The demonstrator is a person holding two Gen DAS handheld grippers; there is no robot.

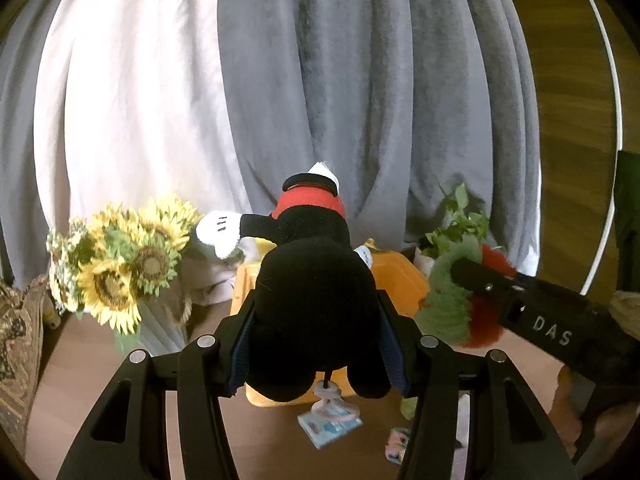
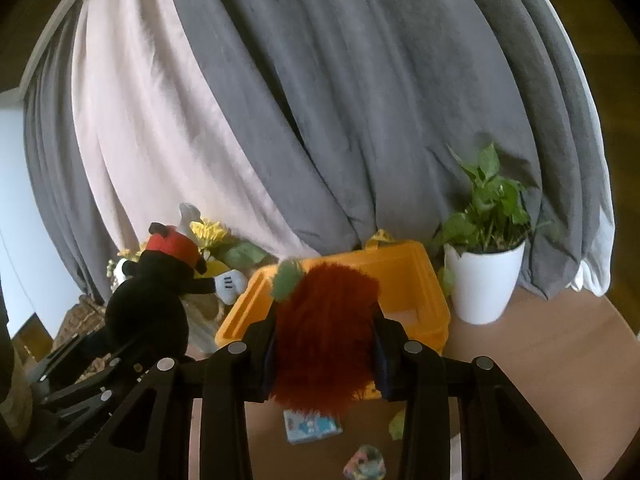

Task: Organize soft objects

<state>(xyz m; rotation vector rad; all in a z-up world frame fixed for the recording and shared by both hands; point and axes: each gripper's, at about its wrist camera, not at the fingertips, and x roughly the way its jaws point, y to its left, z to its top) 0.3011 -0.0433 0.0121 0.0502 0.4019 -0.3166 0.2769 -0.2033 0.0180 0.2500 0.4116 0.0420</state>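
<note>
Transfer step. The left gripper (image 1: 316,344) clamps the black mouse plush (image 1: 312,304); the right gripper (image 2: 324,356) clamps the red furry toy (image 2: 324,340). Both hang above the orange bin (image 2: 432,316) (apparently open-topped). Next: lower, then release inside.

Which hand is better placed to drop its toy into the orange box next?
Probably right: its gripper holds the red furry toy directly before the open orange box; the left gripper's black plush hangs off to the side.
</note>
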